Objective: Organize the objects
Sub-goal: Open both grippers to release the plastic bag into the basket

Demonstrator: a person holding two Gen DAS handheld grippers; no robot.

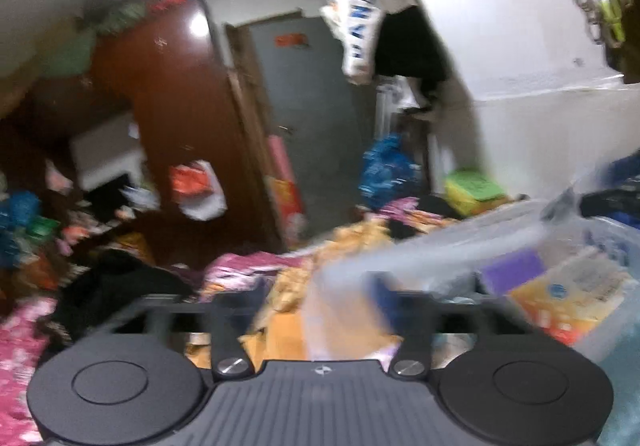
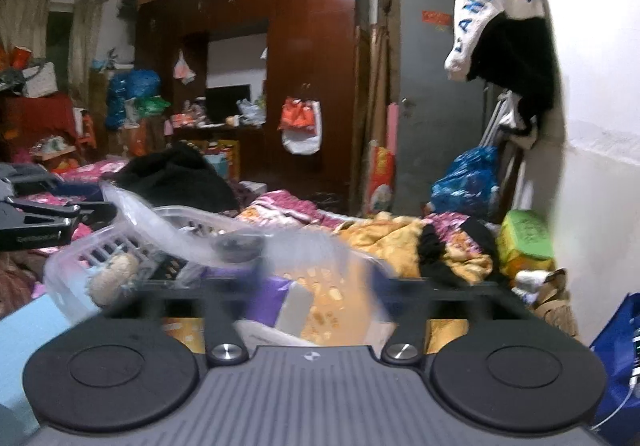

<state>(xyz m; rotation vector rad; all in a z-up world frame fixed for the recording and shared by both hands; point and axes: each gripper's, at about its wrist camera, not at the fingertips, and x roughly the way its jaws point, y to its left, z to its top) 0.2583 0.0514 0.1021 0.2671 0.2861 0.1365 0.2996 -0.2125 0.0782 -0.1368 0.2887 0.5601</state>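
A clear plastic bag (image 2: 320,246) stretches between my two grippers over a translucent basket (image 2: 80,246). The basket holds a purple block (image 2: 264,294), orange packets (image 2: 328,302) and a tan lump (image 2: 114,272). My right gripper (image 2: 320,278) has the bag between its blurred blue fingers, which stand apart. My left gripper (image 1: 344,298) has the same bag (image 1: 460,242) between its fingers; it also shows at the left of the right wrist view (image 2: 52,218). The basket (image 1: 600,334) sits right of my left gripper, with the purple block (image 1: 512,270) and an orange box (image 1: 568,298).
A cluttered bed with a yellow quilt (image 2: 384,234) and pink covers (image 1: 20,334) lies beneath. A dark wardrobe (image 2: 312,46), grey door (image 2: 432,126), blue bags (image 2: 464,178) and a green box (image 2: 528,238) stand behind. A white wall (image 2: 600,126) is on the right.
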